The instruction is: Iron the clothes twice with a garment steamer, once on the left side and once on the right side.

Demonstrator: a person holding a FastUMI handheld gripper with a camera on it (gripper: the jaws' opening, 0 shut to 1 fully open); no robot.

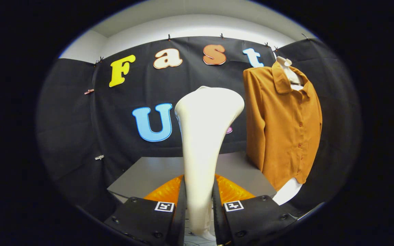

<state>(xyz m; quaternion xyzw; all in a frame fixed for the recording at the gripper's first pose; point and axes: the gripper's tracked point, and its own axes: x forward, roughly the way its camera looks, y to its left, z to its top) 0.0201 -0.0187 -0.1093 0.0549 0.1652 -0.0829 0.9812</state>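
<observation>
- The hand-held gripper (199, 208), at the bottom centre of the frame, has both fingers pressed against the handle of the garment steamer (205, 130), so the picking-up part looks done.
- The garment steamer stands upright between the fingers and fills the middle of the frame, its wide head at the top and its narrow handle running down into the grip.
- The shirt (282, 126) hangs in the right half of the frame on a white mannequin form (287, 191), to the right of the steamer's head and apart from it.
- As I judge it, neither ironing pass has begun: the steamer's head is not against the cloth, and both the left-side and right-side strokes are left to do.
- The shirt is brown-orange, long-sleeved, buttoned down its front, collar folded open at the top; the cloth falls fairly smooth with soft vertical folds along the sleeve.
- A grey tabletop (149, 174) lies beyond the fingers, in the lower middle, below the shirt's hem.
</observation>
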